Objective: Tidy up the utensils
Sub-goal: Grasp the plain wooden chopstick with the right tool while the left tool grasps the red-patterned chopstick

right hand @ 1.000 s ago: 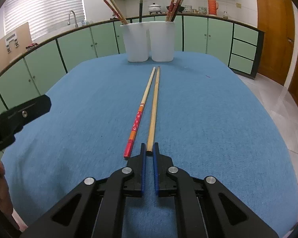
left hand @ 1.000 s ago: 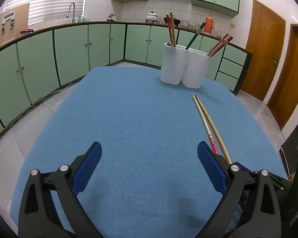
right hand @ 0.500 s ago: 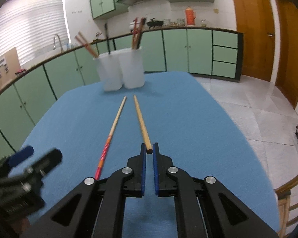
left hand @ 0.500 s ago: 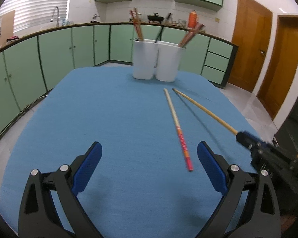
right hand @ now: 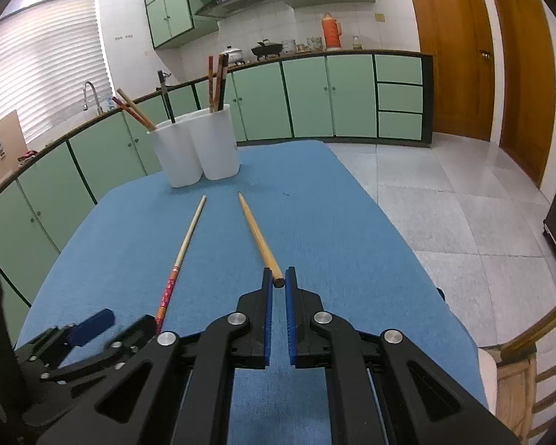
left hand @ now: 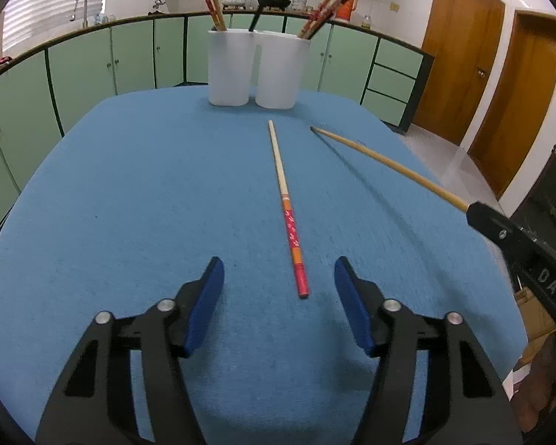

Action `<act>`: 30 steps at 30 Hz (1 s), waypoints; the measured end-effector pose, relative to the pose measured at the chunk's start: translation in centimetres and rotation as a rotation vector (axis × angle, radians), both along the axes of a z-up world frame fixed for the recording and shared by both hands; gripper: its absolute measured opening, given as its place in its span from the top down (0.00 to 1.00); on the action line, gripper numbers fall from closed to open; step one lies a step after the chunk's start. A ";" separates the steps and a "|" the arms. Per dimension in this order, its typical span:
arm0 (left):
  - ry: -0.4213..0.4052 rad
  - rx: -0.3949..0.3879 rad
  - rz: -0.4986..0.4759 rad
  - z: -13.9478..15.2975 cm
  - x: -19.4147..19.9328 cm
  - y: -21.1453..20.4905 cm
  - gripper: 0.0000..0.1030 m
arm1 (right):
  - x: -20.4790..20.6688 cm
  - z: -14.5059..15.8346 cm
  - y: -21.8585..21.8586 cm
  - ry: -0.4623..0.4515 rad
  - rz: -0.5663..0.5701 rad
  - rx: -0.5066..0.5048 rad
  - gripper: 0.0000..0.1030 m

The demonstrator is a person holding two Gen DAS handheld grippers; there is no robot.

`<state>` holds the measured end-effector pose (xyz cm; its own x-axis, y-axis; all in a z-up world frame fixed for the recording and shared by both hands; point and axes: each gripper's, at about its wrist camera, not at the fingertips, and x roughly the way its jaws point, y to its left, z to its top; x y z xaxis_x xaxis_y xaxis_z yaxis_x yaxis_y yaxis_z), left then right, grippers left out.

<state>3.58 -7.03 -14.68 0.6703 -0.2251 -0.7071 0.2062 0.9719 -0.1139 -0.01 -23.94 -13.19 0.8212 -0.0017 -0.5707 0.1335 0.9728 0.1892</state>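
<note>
A red-and-cream patterned chopstick (left hand: 286, 207) lies flat on the blue table cloth (left hand: 129, 204); its red end sits between the fingers of my open left gripper (left hand: 278, 289). It also shows in the right wrist view (right hand: 183, 250). My right gripper (right hand: 279, 281) is shut on the thick end of a plain wooden chopstick (right hand: 258, 239), lifted off the cloth and pointing toward the cups; the stick also shows in the left wrist view (left hand: 385, 165). Two white cups (left hand: 255, 68) holding several chopsticks stand at the far end of the table, also in the right wrist view (right hand: 196, 148).
Green kitchen cabinets (left hand: 92, 63) run behind and left of the table. Wooden doors (left hand: 459, 55) stand to the right. Tiled floor (right hand: 463, 215) lies past the table's right edge. A wooden chair (right hand: 533, 367) shows at lower right.
My right gripper has lifted the plain chopstick and swung it away from the patterned one. My left gripper has moved over the patterned chopstick's red end and its fingers have narrowed.
</note>
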 end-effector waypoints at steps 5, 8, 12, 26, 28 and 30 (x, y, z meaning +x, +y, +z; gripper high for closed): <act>0.033 0.017 -0.003 -1.1 0.4 -0.8 0.66 | -0.4 0.1 -0.1 -0.008 0.009 0.003 0.94; 0.019 0.033 0.002 -1.3 0.6 -1.3 0.68 | -0.5 0.0 -0.3 -0.007 0.012 0.007 0.94; 0.015 0.044 -0.001 -1.4 0.7 -1.4 0.94 | -0.7 0.0 -0.5 -0.007 0.014 0.011 0.94; -0.103 0.089 -0.004 2.2 -0.5 -0.6 0.95 | -0.6 0.9 -0.3 -0.024 0.034 -0.018 0.94; -0.141 0.092 -0.002 3.6 -0.8 -0.3 0.95 | -0.6 1.2 -0.2 -0.032 0.036 -0.031 0.94; -0.176 0.096 0.002 4.9 -1.0 -0.1 0.95 | -0.5 1.7 -0.2 -0.043 0.040 -0.042 0.94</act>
<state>2.57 -7.09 -9.80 0.7861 -0.1606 -0.5969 0.2127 0.9770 0.0172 -0.53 -24.15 -11.53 0.8446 0.0081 -0.5353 0.0871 0.9845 0.1523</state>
